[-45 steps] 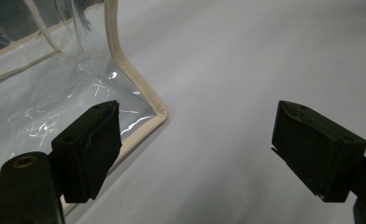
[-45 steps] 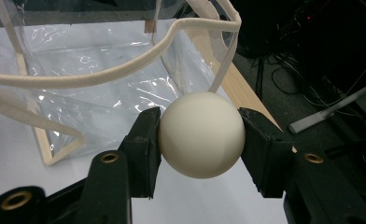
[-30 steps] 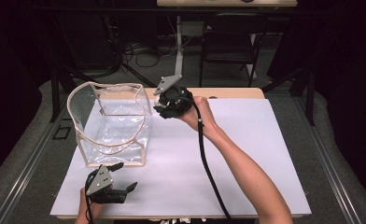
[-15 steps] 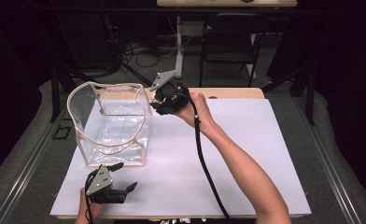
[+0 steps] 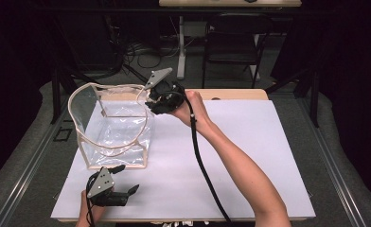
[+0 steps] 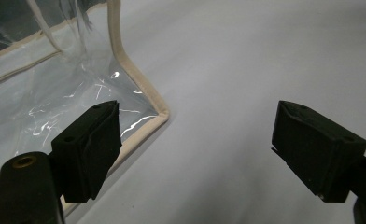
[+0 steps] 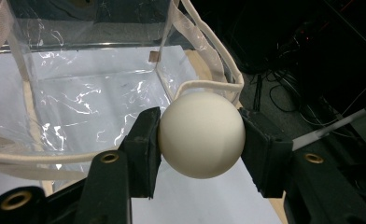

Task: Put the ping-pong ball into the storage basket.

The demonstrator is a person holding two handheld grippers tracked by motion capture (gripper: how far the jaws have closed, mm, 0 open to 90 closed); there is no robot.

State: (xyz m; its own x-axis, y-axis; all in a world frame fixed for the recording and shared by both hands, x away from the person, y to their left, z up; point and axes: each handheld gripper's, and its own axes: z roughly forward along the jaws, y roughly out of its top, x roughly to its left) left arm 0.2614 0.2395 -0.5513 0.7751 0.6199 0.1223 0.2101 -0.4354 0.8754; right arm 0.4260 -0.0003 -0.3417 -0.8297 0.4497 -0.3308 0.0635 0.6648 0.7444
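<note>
We see the right hand-held gripper clamping a smooth white ball beside the clear plastic bag's rim; released early, it could strike the rim and roll across the surface; left hand-held gripper open

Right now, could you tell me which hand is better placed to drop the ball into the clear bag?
The right. Its gripper is already clamped on the white ball at the open rim of the clear bag. The left gripper rests open on the table, beside the bag's near corner.
</note>
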